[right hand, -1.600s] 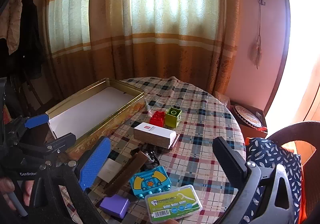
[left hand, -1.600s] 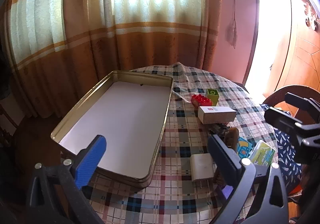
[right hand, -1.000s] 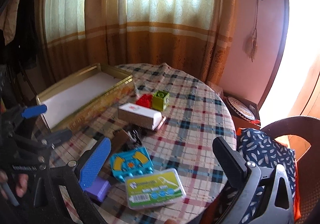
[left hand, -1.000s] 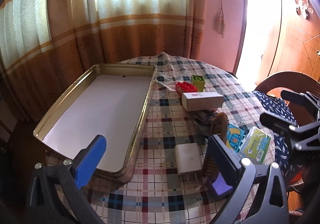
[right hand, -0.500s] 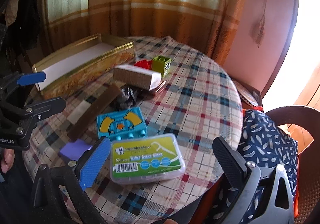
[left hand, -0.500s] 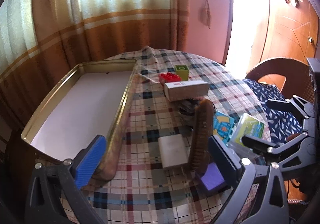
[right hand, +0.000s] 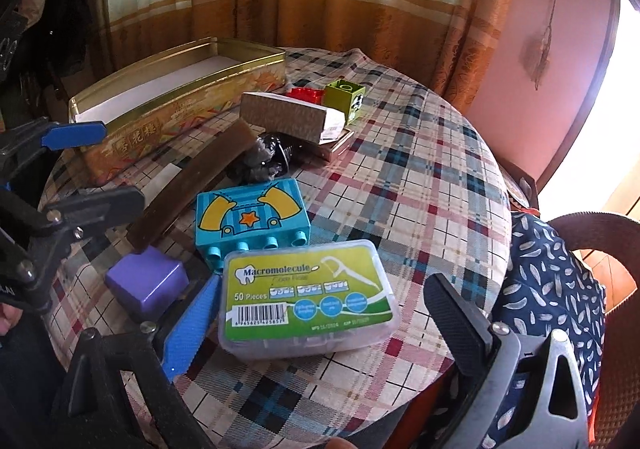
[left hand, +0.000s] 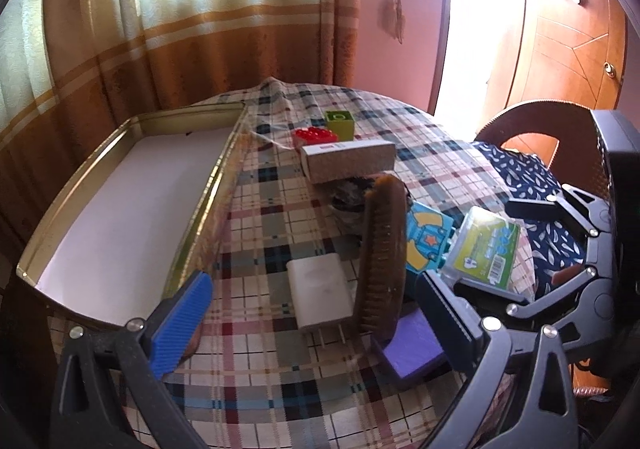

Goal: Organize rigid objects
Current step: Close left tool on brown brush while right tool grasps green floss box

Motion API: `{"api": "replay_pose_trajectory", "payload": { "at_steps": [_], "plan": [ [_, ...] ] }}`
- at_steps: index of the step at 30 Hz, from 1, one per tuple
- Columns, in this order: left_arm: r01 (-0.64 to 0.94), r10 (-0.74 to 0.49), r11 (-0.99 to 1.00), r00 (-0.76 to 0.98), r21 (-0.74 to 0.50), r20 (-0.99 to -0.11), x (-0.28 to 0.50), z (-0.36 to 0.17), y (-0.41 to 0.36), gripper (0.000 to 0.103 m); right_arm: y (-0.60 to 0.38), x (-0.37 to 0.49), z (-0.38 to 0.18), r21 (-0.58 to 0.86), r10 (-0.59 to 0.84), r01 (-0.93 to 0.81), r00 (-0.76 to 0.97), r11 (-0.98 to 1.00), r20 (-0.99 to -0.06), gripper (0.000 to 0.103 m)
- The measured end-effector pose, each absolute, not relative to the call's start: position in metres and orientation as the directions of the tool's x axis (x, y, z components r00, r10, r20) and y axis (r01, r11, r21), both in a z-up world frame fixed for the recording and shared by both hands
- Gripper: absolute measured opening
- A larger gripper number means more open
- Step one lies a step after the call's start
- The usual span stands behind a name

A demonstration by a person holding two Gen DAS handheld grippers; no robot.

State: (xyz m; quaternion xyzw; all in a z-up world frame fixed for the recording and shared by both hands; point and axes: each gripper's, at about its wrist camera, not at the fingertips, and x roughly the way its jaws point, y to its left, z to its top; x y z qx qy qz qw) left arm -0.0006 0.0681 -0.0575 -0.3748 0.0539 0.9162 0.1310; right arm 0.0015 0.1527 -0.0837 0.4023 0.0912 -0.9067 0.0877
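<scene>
Right claw point(right hand: 320, 313) closing astride floss box point(right hand: 306, 299), pads not yet pressing; left claw point(left hand: 316, 321) open; smooth lid liable to slip out, nudging blue block point(right hand: 252, 219)

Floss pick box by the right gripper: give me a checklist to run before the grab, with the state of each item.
1. Floss pick box lies flat between the right gripper jaws: ok.
2. Jaws wider than the box: ok; they are closing now, pads not yet pressing on it.
3. Blue toy block clear of the box: not ok, it touches the box's far edge.
4. Purple box outside the jaws' path: cannot tell, it sits near the blue pad.
5. Gold tin has free space: ok, nothing lies on its white lining.
6. Left gripper not holding anything: ok, open over the white charger.
</scene>
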Motion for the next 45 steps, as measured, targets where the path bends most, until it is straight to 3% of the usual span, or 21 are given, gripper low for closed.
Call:
{"api": "replay_pose_trajectory", "payload": {
  "at_steps": [3, 13, 22, 32, 41, 43, 45],
  "plan": [
    [-0.29, 0.205, -0.957, -0.678, 0.001, -0.706, -0.001, -0.061, 0.071, 0.103, 0.152, 0.001, -0.086, -0.092, -0.096, 0.247, -0.654, -0.965, -0.75, 0.086],
    [-0.332, 0.247, -0.943, -0.649, -0.024, -0.72, -0.012, -0.07, 0.079, 0.102, 0.154, 0.0, -0.088, -0.095, -0.105, 0.252, -0.675, -0.963, -0.731, 0.085],
    [-0.36, 0.278, -0.932, -0.613, -0.053, -0.74, -0.018, -0.08, 0.079, 0.092, 0.158, -0.001, -0.085, -0.085, -0.105, 0.238, -0.684, -0.967, -0.722, 0.085],
    [-0.388, 0.311, -0.918, -0.581, -0.081, -0.752, -0.022, -0.084, 0.08, 0.057, 0.157, -0.001, -0.088, -0.08, -0.108, 0.237, -0.684, -0.968, -0.721, 0.085],
    [-0.389, 0.292, -0.92, -0.614, -0.041, -0.733, -0.014, -0.081, 0.08, 0.053, 0.158, -0.001, -0.088, -0.075, -0.11, 0.233, -0.691, -0.97, -0.714, 0.085],
    [-0.382, 0.279, -0.924, -0.621, -0.028, -0.733, -0.015, -0.08, 0.079, 0.038, 0.159, -0.001, -0.087, -0.074, -0.111, 0.231, -0.694, -0.97, -0.711, 0.085],
    [-0.378, 0.291, -0.924, -0.616, -0.05, -0.732, -0.016, -0.08, 0.074, 0.035, 0.161, 0.0, -0.084, -0.07, -0.113, 0.226, -0.702, -0.972, -0.703, 0.085]
  ]
}}
